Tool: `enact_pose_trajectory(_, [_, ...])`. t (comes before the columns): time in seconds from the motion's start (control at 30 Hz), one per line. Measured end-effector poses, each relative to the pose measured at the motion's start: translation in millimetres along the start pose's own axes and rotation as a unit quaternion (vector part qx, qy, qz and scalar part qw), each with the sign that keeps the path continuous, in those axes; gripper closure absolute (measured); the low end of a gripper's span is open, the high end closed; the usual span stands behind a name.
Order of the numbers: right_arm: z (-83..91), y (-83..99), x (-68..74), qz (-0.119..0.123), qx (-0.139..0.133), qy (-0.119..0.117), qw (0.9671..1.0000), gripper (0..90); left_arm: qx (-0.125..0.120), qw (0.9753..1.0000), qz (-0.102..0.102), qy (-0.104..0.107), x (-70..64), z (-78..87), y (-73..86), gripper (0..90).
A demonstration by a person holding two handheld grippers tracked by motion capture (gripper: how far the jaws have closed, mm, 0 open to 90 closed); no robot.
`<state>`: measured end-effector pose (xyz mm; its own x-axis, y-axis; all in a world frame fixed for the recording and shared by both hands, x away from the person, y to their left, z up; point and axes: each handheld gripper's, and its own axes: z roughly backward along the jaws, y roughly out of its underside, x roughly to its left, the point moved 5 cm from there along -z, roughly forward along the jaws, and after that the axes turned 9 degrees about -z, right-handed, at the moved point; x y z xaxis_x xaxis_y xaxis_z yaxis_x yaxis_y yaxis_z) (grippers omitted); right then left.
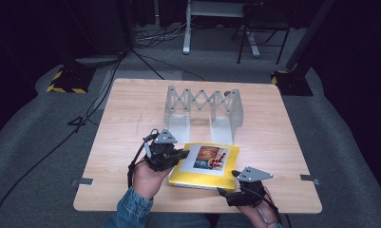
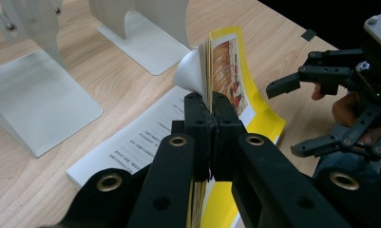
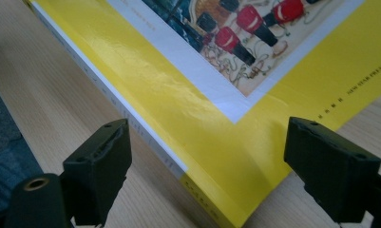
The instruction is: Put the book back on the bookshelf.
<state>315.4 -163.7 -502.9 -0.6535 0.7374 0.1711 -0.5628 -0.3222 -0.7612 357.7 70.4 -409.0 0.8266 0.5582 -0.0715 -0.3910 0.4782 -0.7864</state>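
The yellow book (image 1: 204, 166) lies low in the middle of the frame. The left gripper (image 2: 211, 111) pinches its cover and some pages, lifting them. The right gripper (image 3: 207, 161) waits wide open by the spine. The rack (image 1: 203, 111) above holds no book yet.

We assess this as a lab or recording studio, not a home. The light wooden bench (image 1: 131, 102) stands alone on grey carpet (image 1: 36, 142), with dark surroundings on all sides. At ten o'clock we note a stand base marked with yellow-black hazard tape (image 1: 67, 80), and a matching black base (image 1: 292, 80) at two o'clock. Black cables (image 1: 102, 90) trail across the floor from eleven o'clock. At twelve o'clock stands a white metal frame (image 1: 188, 28). Metal brackets (image 1: 83, 181) fix the bench edges.
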Motion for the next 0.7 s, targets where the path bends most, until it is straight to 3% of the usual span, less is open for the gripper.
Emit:
enact_pose_trajectory(0.07, [-7.9, -2.3, 3.6, -0.005, 0.02, -0.012, 0.9997, 17.3, -0.001, 1.0, -0.005, -0.002, -1.0, 0.0, -1.7, 88.1])
enact_pose_trajectory(0.17, [-12.3, -3.5, 7.0, -0.004, 0.016, -0.018, 0.9997, 18.0, -0.005, 1.0, -0.003, 0.003, -0.5, 0.5, -2.0, 88.1])
enact_pose_trajectory(0.47, [-25.8, -5.4, 23.6, 0.055, -0.023, 0.02, 0.998, 14.8, -0.012, 0.9995, 0.006, 0.028, -1.9, -1.3, -6.3, 88.1])
enact_pose_trajectory(0.53, [-30.4, -3.5, 24.4, 0.071, -0.027, 0.042, 0.9962, 14.3, -0.01, 0.9994, 0.009, 0.032, -2.2, -3.0, -7.8, 88.1])
enact_pose_trajectory(0.57, [-30.4, -3.5, 24.4, 0.071, -0.027, 0.042, 0.9962, 14.3, -0.011, 0.9994, 0.01, 0.032, -2.9, -3.5, -9.0, 88.1])
enact_pose_trajectory(0.6, [-32.3, -2.5, 24.9, 0.079, -0.031, 0.06, 0.9945, 13.6, -0.012, 0.9993, 0.006, 0.035, -3.8, -4.0, -10.8, 88.1])
enact_pose_trajectory(0.7, [-33.7, -1.7, 25.3, 0.092, -0.035, 0.077, 0.9921, 13.5, -0.015, 0.999, 0.006, 0.042, -5.9, -4.4, -14.6, 88.1])
